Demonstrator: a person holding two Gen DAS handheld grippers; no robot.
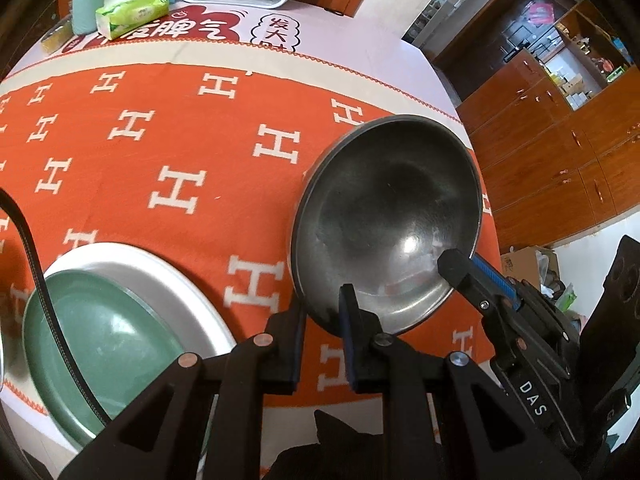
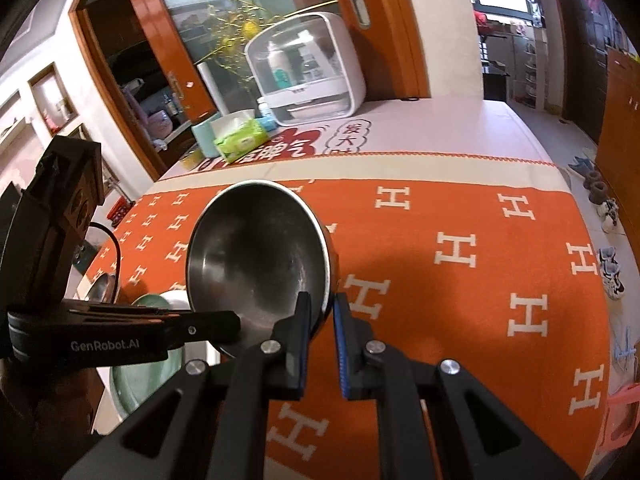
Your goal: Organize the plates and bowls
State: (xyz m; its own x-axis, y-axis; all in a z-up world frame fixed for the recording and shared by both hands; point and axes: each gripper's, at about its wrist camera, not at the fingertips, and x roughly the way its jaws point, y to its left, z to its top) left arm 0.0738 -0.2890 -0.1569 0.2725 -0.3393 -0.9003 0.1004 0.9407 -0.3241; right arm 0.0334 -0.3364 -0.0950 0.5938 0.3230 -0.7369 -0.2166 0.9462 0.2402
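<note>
Steel bowl hangs tilted above the orange cloth, its near rim pinched by both the left gripper and the right gripper, a handover by the look of it. Next, one must release so the other can stack it with the green bowl on the white plate, both cut off at the edge.

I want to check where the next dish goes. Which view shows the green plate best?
The left wrist view: the green plate lies large on a white plate, crossed by a cable. The right wrist view shows only slivers behind the left gripper.
</note>
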